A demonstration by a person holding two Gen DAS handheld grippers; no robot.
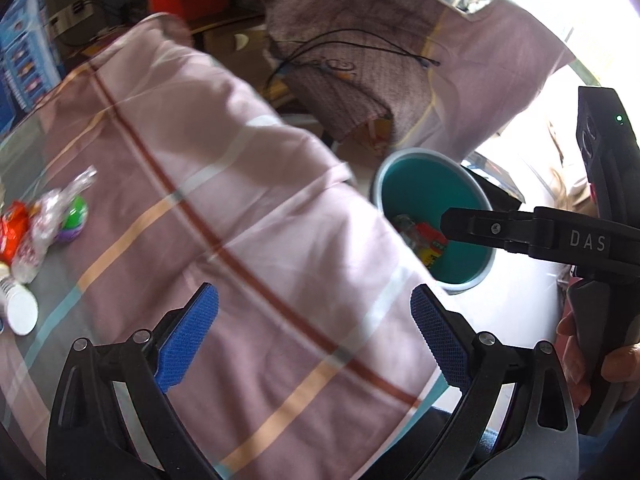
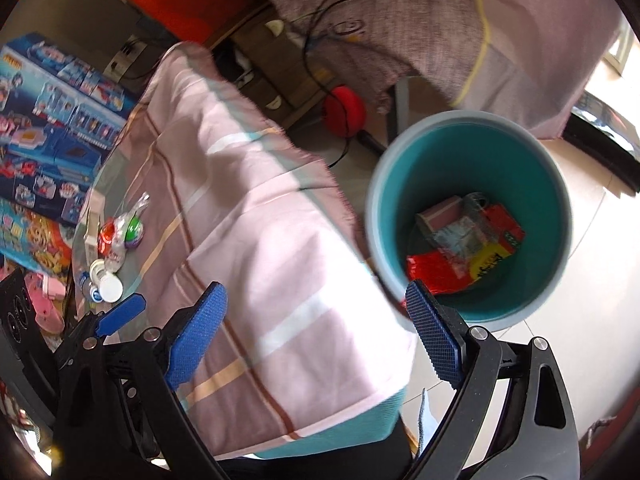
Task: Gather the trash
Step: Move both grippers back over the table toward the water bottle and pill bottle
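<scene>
A teal bin (image 2: 552,208) stands on the floor beside the table, also in the left wrist view (image 1: 404,184). Red and yellow wrappers (image 2: 472,260) lie in its bottom. On the pink plaid tablecloth (image 1: 240,216) lies a trash pile: red wrapper (image 1: 12,236), clear plastic (image 1: 44,224), green-purple ball (image 1: 74,220), white cup (image 1: 22,312). The same pile shows in the right wrist view (image 2: 120,236). My left gripper (image 1: 316,328) is open and empty over the cloth. My right gripper (image 2: 316,332) is open and empty, above the table edge near the bin; its fingers (image 1: 500,230) reach over the bin.
Blue toy boxes (image 2: 48,120) stand beyond the table. A brown-patterned cloth (image 1: 340,60) with a black cable hangs behind. A red round object (image 2: 344,110) lies on the floor. The tablecloth (image 2: 280,264) hangs over the table edge next to the bin.
</scene>
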